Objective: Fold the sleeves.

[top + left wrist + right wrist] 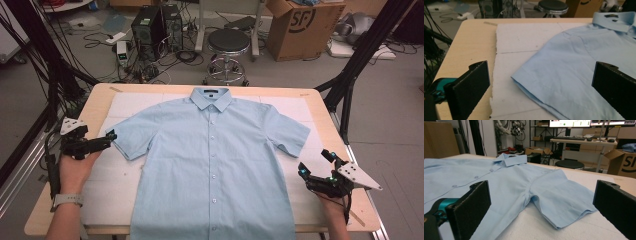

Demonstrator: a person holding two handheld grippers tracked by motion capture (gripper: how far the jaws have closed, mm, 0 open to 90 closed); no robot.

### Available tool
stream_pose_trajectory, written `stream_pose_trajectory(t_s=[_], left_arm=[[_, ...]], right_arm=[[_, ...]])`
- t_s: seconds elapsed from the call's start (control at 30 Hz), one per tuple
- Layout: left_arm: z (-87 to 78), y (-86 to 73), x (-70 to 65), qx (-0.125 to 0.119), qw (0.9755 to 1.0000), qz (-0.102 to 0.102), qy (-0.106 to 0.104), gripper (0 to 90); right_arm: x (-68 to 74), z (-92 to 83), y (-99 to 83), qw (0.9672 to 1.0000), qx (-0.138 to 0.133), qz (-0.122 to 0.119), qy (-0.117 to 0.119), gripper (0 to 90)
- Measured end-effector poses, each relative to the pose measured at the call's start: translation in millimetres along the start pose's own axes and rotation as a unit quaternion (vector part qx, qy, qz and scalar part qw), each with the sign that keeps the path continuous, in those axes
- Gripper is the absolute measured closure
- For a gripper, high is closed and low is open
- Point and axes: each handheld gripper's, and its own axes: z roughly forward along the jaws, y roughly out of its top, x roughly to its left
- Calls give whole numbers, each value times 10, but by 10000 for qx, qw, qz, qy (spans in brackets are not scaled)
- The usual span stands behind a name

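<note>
A light blue short-sleeved shirt (212, 150) lies flat and buttoned, collar (211, 97) at the far side, on a white mat (127, 107) over the wooden table (100, 95). My left gripper (111, 135) is open at the hem of the shirt's left sleeve (131, 134), its jaws wide apart with the sleeve (554, 75) between and ahead of them. My right gripper (315, 163) is open near the front right, below the other sleeve (290, 132), and that sleeve (564, 205) lies ahead of its jaws.
A black round stool (228, 42) stands beyond the table's far edge. Computer towers (150, 25) and cables lie on the floor behind. A cardboard box (300, 25) sits at the back right. Black frame legs (360, 55) flank the table.
</note>
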Motion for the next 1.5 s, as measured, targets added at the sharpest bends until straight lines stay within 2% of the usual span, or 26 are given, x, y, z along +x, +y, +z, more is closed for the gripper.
stream_pose_trajectory(t_s=[0.03, 0.13, 0.17, 0.27, 0.3, 0.37, 0.43, 0.53, 0.6, 0.73, 0.83, 0.9, 1.03, 1.27, 1.33, 1.4, 1.5], left_arm=[[0, 0, 0, 0, 10000, 0, 0, 20], [148, 76, 70, 77, 9999, 47, 88, 20], [193, 72, 92, 3, 10000, 59, 53, 20], [249, 51, 134, 40, 9999, -33, 100, 20], [319, 8, 188, 218, 9995, -180, 105, 20], [377, -30, 247, 353, 9988, -350, 39, 27], [402, -48, 282, 337, 9989, -328, 63, 112], [433, -67, 317, 366, 9983, -454, -84, 286], [454, -78, 316, 394, 9980, -477, -119, 355], [486, -90, 287, 520, 9976, -427, -144, 474], [532, -116, 264, 733, 9967, -347, -24, 544], [535, -123, 284, 830, 9957, -410, 26, 587], [518, -116, 306, 838, 9952, -510, -44, 656], [545, -128, 294, 856, 9946, -573, -127, 693], [540, -123, 288, 945, 9941, -536, -64, 751], [531, -116, 279, 967, 9937, -570, -43, 861], [520, -104, 269, 952, 9940, -532, -61, 890]], right_arm=[[0, -3, 0, 10000, 20, 26, -11, 2], [-6, -1, -1, 10000, 30, 20, -3, 2], [-7, 0, -2, 10000, 22, 16, 0, 2], [-14, 3, -4, 10000, 33, 34, -2, 2], [-18, 5, -7, 10000, 34, 24, -5, 2], [-18, 6, -8, 10000, 57, 26, -7, 2], [-12, 9, -9, 10000, 74, 50, 15, 1], [-11, 16, -10, 10000, 78, -1, 19, 2], [-3, 22, -10, 9999, 97, 50, 21, 2], [-10, 31, -13, 9999, 101, -24, 39, 2], [1, 29, -11, 9999, 121, 2, 60, 2], [5, 29, -11, 9999, 117, 15, 71, 2], [0, 33, -13, 9999, 127, -1, 72, 2], [9, 43, -13, 9998, 151, -47, 101, 2], [9, 44, -13, 9998, 150, -60, 99, 2], [12, 49, -16, 9998, 173, -44, 93, 2], [16, 51, -16, 9998, 194, -24, 96, 2]])
